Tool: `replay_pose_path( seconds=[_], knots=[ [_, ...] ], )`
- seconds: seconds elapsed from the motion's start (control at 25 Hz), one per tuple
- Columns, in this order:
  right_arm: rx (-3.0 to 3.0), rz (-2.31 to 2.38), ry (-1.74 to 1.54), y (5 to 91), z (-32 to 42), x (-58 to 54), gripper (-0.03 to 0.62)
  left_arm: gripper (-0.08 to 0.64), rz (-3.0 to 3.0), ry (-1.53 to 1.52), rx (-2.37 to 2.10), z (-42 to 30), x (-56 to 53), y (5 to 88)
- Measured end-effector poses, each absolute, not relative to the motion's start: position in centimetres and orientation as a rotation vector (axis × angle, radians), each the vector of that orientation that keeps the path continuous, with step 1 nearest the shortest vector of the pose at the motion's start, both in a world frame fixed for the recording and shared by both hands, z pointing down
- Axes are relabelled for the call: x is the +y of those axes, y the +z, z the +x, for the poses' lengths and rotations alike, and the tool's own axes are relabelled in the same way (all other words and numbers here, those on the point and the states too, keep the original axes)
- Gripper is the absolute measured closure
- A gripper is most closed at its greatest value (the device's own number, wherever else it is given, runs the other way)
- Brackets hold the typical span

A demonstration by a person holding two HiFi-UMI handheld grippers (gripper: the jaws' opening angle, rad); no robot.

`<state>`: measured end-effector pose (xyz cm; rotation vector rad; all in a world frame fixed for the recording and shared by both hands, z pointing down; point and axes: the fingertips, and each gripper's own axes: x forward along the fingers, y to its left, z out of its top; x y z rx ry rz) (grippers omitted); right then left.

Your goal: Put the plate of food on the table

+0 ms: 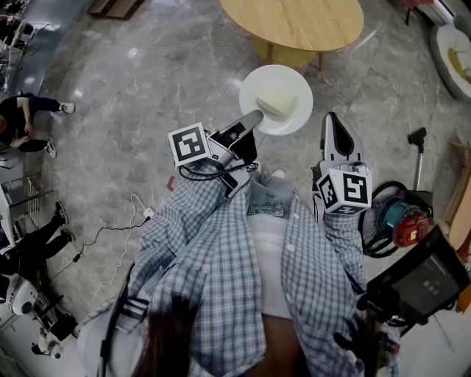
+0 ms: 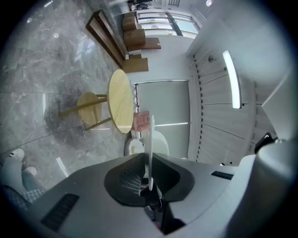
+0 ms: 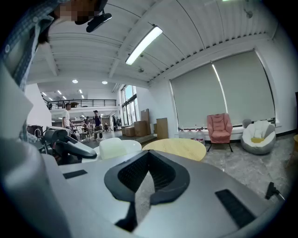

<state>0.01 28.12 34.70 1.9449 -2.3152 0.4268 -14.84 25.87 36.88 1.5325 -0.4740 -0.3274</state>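
One white plate point(image 1: 257, 85), pale food block point(image 1: 277, 103) | left tongs point(image 1: 254, 116) clamp rim | right tongs point(image 1: 331, 118) closed, empty

white plate point(image 1: 254, 87), cream food point(image 1: 277, 104), tan table point(image 1: 294, 22), grey marbled floor point(image 1: 140, 74), blue plaid shirt point(image 1: 199, 243).

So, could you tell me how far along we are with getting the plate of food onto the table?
Done: the plate is picked up, its rim clamped in the left gripper, with the food on it. In hand: it hangs over the floor, just short of the round wooden table. Left: carry it over the tabletop, set it down and release. The right gripper is empty, jaws together.
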Motion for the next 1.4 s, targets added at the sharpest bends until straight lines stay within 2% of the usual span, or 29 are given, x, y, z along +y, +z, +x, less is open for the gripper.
replay_pose_path(
  seconds=[1.4],
  knots=[
    [-2.278,1.987,0.458,35.3,0.34,28.24,0.584,0.532,1.536,-0.311,-0.445,-14.37,25.05,36.96]
  ],
)
